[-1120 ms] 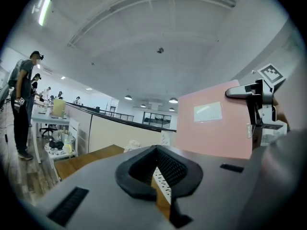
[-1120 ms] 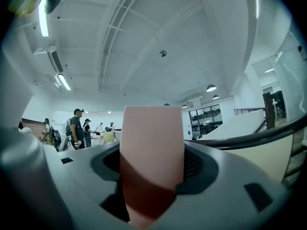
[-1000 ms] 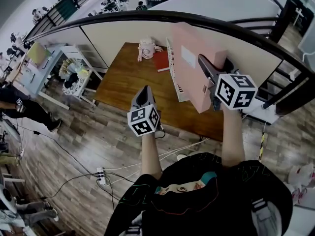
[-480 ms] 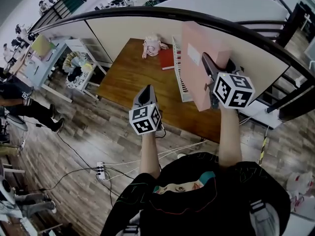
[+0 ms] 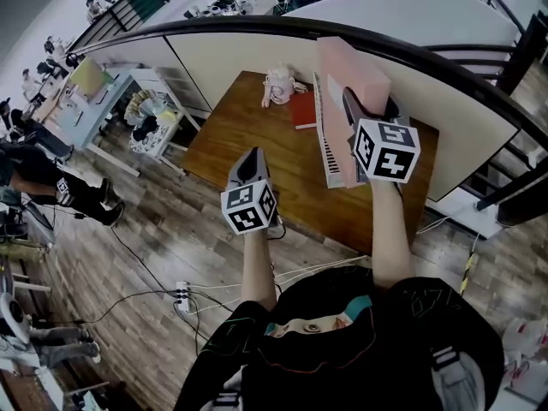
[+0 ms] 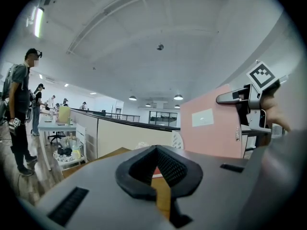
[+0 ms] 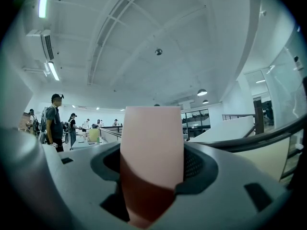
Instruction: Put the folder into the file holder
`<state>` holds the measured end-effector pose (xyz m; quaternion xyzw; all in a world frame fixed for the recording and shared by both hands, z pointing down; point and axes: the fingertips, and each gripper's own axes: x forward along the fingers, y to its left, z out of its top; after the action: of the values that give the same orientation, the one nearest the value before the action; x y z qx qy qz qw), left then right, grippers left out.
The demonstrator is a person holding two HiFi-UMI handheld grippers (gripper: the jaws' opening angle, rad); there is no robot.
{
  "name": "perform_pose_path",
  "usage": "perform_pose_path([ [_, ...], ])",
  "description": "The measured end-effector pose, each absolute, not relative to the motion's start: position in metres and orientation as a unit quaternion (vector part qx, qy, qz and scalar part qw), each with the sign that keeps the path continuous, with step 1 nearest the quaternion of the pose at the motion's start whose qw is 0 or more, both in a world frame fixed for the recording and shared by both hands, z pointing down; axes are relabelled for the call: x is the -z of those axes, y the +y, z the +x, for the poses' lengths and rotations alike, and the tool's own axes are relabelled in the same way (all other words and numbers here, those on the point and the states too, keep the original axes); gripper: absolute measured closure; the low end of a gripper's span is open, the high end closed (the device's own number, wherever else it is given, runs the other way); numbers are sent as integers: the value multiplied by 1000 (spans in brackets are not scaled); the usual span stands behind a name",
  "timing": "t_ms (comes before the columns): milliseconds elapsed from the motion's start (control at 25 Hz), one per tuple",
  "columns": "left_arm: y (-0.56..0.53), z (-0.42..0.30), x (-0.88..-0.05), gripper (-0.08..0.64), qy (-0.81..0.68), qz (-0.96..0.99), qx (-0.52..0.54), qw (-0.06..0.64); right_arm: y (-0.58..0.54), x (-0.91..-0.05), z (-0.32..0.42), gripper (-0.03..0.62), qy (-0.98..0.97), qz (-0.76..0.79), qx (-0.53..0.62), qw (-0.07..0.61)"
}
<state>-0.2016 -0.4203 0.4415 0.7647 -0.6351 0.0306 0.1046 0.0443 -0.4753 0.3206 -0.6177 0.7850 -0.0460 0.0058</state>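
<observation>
A pink folder (image 5: 347, 74) stands upright in the air over the wooden table (image 5: 248, 135), its lower edge at the white file holder (image 5: 329, 154). My right gripper (image 5: 354, 103) is shut on the folder's near edge; in the right gripper view the folder (image 7: 151, 143) fills the space between the jaws of the right gripper (image 7: 152, 169). The left gripper (image 5: 251, 157) hovers over the table's near edge, left of the holder, shut and holding nothing. In the left gripper view, beyond the left gripper (image 6: 157, 150), the folder (image 6: 211, 128) and the right gripper (image 6: 242, 99) show at the right.
A red book (image 5: 304, 110) and a plush toy (image 5: 278, 84) lie at the table's far side, against a beige partition. A black railing (image 5: 257, 26) curves behind it. Cables and a power strip (image 5: 182, 296) lie on the floor. A person (image 6: 21, 109) stands far left.
The right gripper has carried the folder left and away from me, from beside the file holder to over it. The left gripper has hardly moved.
</observation>
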Motion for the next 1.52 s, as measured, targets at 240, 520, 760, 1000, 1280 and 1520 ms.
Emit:
perform_pose_path([
  [240,-434,-203,-439,560,-646,756,-31,102,-500,-331,40,305,787,-615,48,-7],
  [520,-443,-211,-454,560,-648,751,-42,118,-519,-336,31,305,777,-628,42,-7],
  [760,-460,-215,-475,560,-628,764,-60,136,-525,-344,21,305,764,-645,16,12],
  [1000,-474,-229,-506,560,-607,773,-81,165,-524,-345,16,305,748,-663,-21,30],
  [1280,-485,-217,-526,560,-575,792,-83,189,-514,-339,22,310,728,-683,-27,58],
  [1520,-480,-211,-539,560,-554,802,-103,197,-506,-353,16,310,723,-686,-58,67],
])
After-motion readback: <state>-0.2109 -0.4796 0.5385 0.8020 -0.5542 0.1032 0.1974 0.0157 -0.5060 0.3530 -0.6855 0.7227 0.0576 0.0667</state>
